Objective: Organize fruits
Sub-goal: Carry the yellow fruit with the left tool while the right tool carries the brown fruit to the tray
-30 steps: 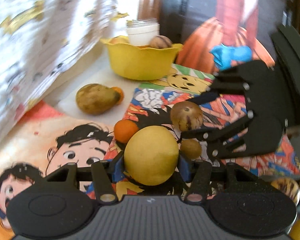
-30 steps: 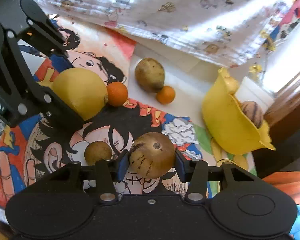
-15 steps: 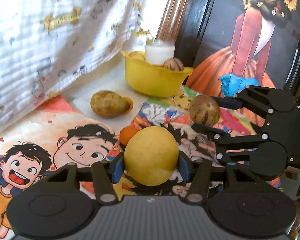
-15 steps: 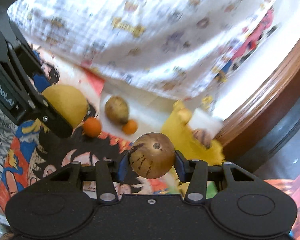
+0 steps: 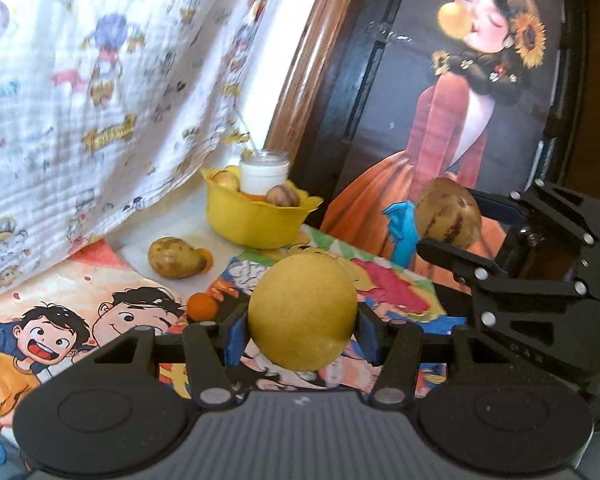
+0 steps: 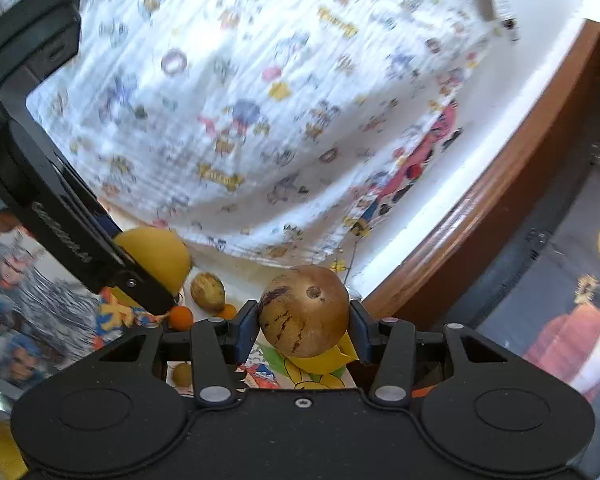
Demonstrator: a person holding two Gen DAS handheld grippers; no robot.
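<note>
My left gripper (image 5: 302, 326) is shut on a large round yellow fruit (image 5: 302, 312), held above the cartoon-print mat. My right gripper (image 6: 304, 326) is shut on a round brown fruit with dark streaks (image 6: 304, 310); the left wrist view shows that brown fruit (image 5: 448, 212) raised at the right, level with the yellow bowl (image 5: 256, 218). The bowl stands at the back and holds a white jar (image 5: 264, 172) and a few fruits. On the table lie a speckled brown-green fruit (image 5: 174, 258) and a small orange (image 5: 202, 307).
A patterned white cloth (image 5: 80, 100) hangs along the left. A wooden frame (image 5: 300, 92) and a dark picture of a figure in an orange dress (image 5: 460, 140) stand behind the bowl. A small brown fruit (image 6: 182, 374) lies on the mat.
Both grippers have risen with their fruits and tilted up. The right gripper with the brown fruit has moved farther up and toward the bowl; table and mat have sunk lower in both views.
</note>
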